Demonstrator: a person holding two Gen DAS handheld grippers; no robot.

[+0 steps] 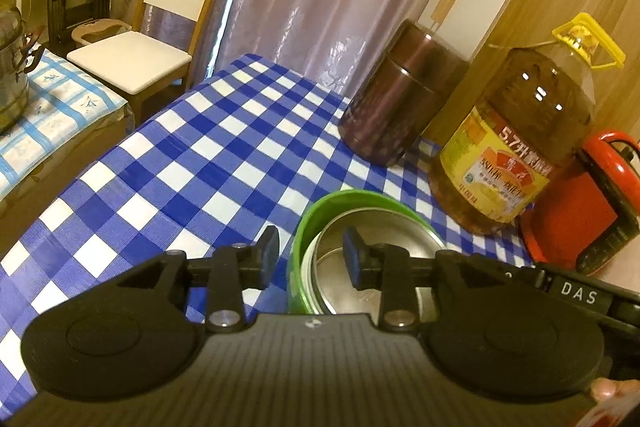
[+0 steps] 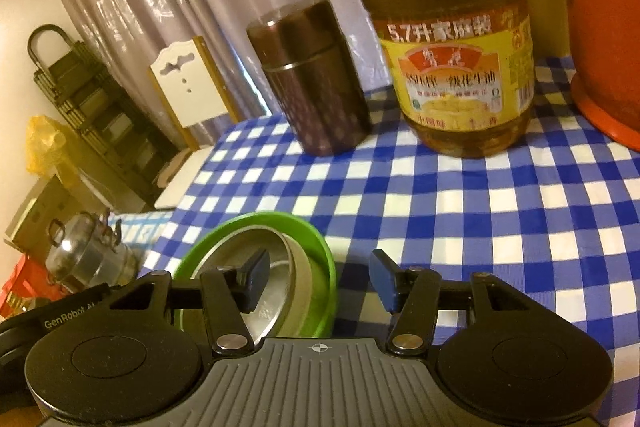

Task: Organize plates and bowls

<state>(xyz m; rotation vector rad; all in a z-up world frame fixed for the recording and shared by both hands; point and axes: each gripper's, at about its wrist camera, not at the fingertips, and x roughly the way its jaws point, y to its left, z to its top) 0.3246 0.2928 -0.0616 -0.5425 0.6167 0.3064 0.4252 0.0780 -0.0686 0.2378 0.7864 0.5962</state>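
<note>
I am looking at the green bowl (image 1: 308,227) sitting on the checked desk (image 1: 192,163) with a steel bowl (image 1: 376,263) nested inside it, so that stacking step seems done; no plates are showing, and I cannot tell what is left. My left hand-held gripper (image 1: 310,259) is straddling the near rim, jaws partly apart and pressing nothing. My right hand-held gripper (image 2: 318,279) is standing wider, one finger over the bowls, gripping nothing. Behind, the brown canister (image 1: 400,95), oil bottle (image 1: 520,131) and red pot (image 1: 576,211) are crowding the back. The desk's left edge is nearing a chair (image 1: 160,27); open cloth lies between.
</note>
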